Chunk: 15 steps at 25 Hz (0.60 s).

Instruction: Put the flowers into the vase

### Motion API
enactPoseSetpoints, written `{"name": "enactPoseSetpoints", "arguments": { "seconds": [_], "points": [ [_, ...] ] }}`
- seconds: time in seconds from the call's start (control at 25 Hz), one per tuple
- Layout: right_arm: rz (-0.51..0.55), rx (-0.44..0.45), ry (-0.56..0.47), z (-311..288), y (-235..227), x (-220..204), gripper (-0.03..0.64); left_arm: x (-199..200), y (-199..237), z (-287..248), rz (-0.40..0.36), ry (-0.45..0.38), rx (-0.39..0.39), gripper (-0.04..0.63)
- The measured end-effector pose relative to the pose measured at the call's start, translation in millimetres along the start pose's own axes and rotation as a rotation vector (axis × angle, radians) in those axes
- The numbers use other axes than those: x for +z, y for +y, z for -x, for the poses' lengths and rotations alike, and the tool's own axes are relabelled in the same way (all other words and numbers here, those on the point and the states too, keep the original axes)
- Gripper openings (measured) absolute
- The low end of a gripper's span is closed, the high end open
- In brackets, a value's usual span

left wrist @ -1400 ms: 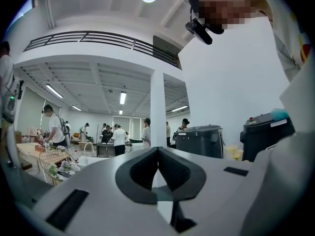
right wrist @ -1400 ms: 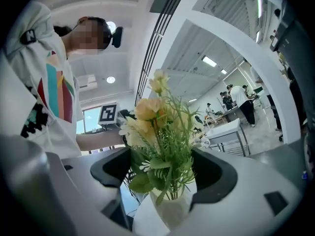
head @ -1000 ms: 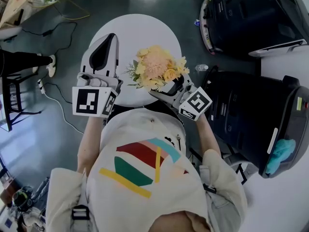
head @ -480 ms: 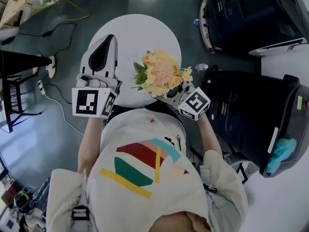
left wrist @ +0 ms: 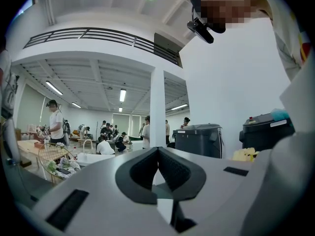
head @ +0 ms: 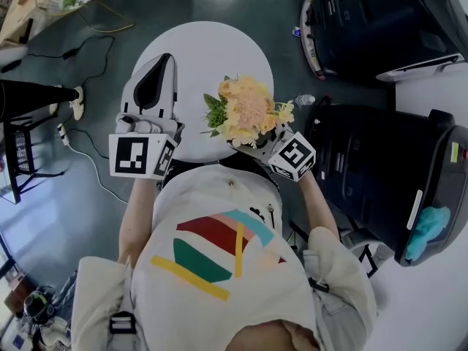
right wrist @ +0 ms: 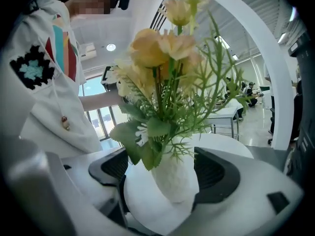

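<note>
A bunch of yellow and peach flowers (head: 246,110) with green leaves stands in a white textured vase (right wrist: 174,173). My right gripper (head: 257,142) is shut on that vase, one dark jaw on each side of it. The flowers (right wrist: 165,48) rise upright between the jaws. From the head view the vase is hidden under the blooms, near the front edge of the round white table (head: 205,46). My left gripper (head: 167,63) is held over the table's left side, shut with nothing in it, and its jaws meet (left wrist: 157,154).
Two large black bins (head: 376,20) (head: 380,181) stand to the right of the table. A small bottle (head: 304,101) lies on the floor between them. Cables (head: 80,141) trail at the left. Several people (left wrist: 106,136) work at tables far off.
My right gripper has shifted the vase a little to the right and toward me, and the flowers have turned more upright. The left gripper has stayed put.
</note>
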State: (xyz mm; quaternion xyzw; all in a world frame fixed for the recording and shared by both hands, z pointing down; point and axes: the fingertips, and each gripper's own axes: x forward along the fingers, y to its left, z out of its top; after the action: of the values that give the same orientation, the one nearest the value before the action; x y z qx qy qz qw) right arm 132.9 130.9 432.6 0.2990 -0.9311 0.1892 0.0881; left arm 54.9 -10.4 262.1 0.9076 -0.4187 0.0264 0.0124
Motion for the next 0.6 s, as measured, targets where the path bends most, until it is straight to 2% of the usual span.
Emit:
{"name": "enactPoseSetpoints", "arguments": {
  "seconds": [0.6],
  "points": [
    [-0.105, -0.063, 0.088, 14, -16, -51, 0.397, 0, -2, 0, 0.000, -0.002, -0.001, 0.008]
  ]
}}
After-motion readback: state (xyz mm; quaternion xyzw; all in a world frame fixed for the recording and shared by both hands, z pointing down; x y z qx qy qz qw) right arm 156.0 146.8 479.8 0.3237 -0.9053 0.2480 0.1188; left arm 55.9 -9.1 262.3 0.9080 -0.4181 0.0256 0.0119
